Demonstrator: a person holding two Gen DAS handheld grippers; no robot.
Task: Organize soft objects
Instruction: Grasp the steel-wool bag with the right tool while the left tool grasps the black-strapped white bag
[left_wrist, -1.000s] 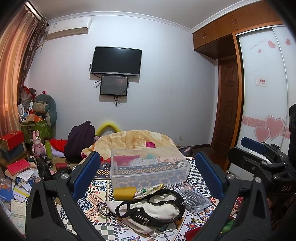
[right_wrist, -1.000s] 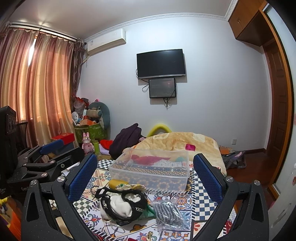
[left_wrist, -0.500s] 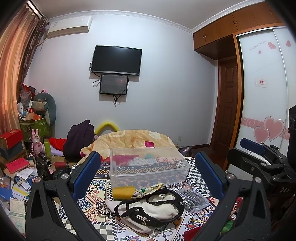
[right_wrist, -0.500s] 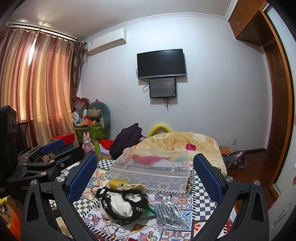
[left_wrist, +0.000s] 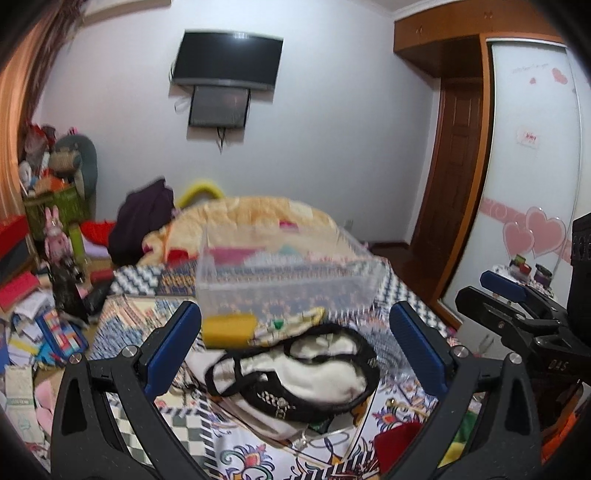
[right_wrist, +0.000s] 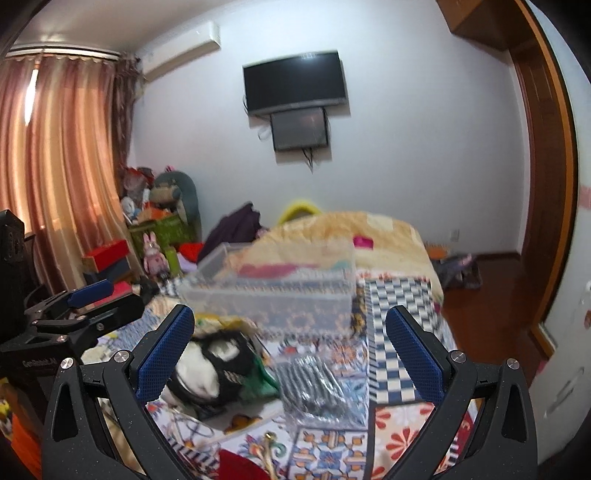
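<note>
A clear plastic bin (left_wrist: 280, 280) stands on the patterned bed cover, holding some pink and pale cloth. In front of it lie a white cloth with black straps (left_wrist: 306, 373), a yellow block (left_wrist: 229, 328) and a clear bag of grey items (right_wrist: 314, 387). My left gripper (left_wrist: 295, 343) is open and empty, above the white and black cloth. My right gripper (right_wrist: 291, 350) is open and empty, above the clear bag; the bin (right_wrist: 273, 295) lies beyond it. Each gripper shows at the edge of the other's view.
A folded yellow blanket (left_wrist: 251, 218) lies behind the bin. A red item (right_wrist: 236, 465) lies at the near edge of the bed. Toys, boxes and papers crowd the floor on the left (left_wrist: 33, 295). A wooden door (left_wrist: 454, 166) and wardrobe are on the right.
Both grippers have moved forward and tipped down toward the bed, so the bin and the pile look closer. Both views are blurred by motion. The jaws stay open.
</note>
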